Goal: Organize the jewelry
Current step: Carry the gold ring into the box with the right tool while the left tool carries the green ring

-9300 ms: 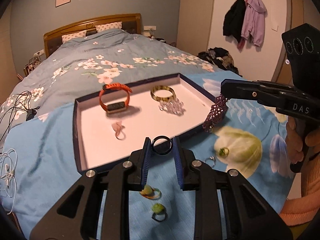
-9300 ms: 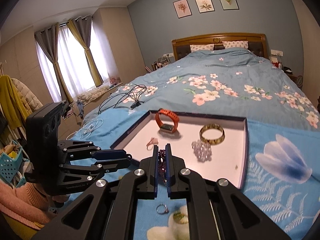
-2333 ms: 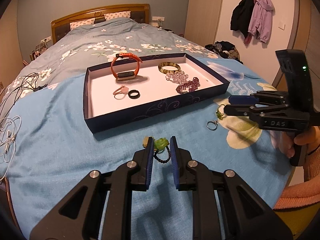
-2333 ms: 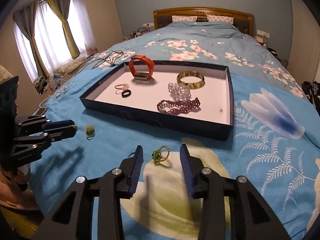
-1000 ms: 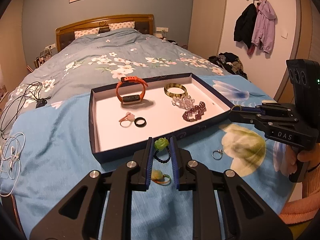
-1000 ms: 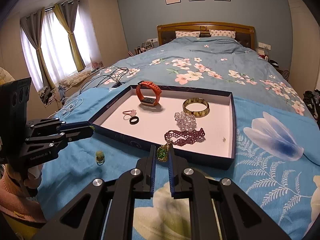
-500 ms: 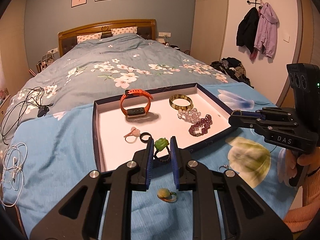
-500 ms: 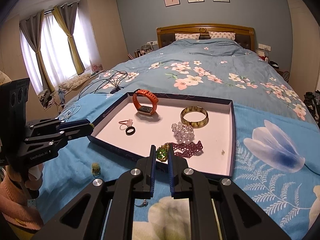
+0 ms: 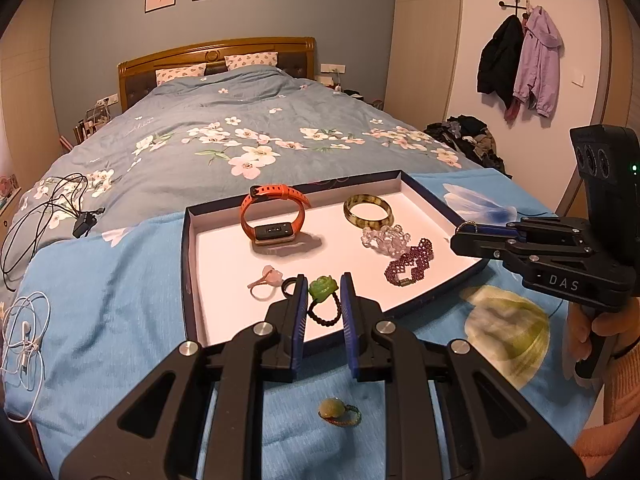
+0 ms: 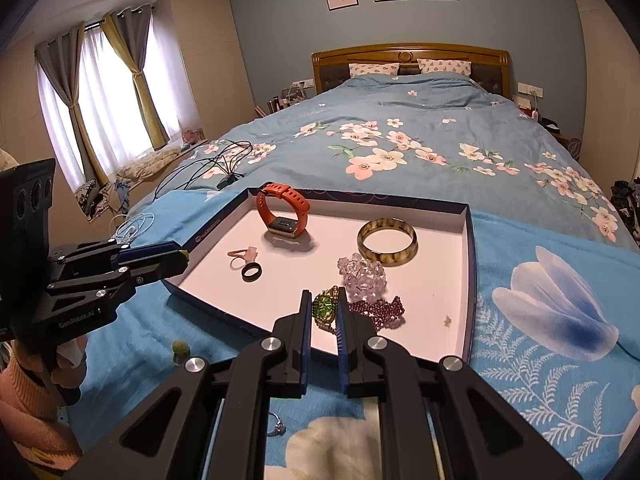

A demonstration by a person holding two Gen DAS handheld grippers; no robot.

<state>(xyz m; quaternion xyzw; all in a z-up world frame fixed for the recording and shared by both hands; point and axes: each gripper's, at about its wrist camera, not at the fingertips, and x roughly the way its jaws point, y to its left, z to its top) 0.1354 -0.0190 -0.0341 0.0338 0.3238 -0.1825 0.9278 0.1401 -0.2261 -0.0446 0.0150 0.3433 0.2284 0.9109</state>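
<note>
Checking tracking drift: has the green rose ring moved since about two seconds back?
Yes. The green rose ring was on the bedspread short of the tray; now the left gripper holds it above the tray's near edge.

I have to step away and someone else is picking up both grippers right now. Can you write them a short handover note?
Left gripper: shut on the green flower ring, over the tray.
Right gripper: shut on the gold ring with green stone, at the tray's near edge.
Done: orange watch, bangle, clear bracelet, purple bracelet, pink ring, black ring in the tray.
Left: set both rings down; fetch the yellow-green ring and silver ring off the blanket.
</note>
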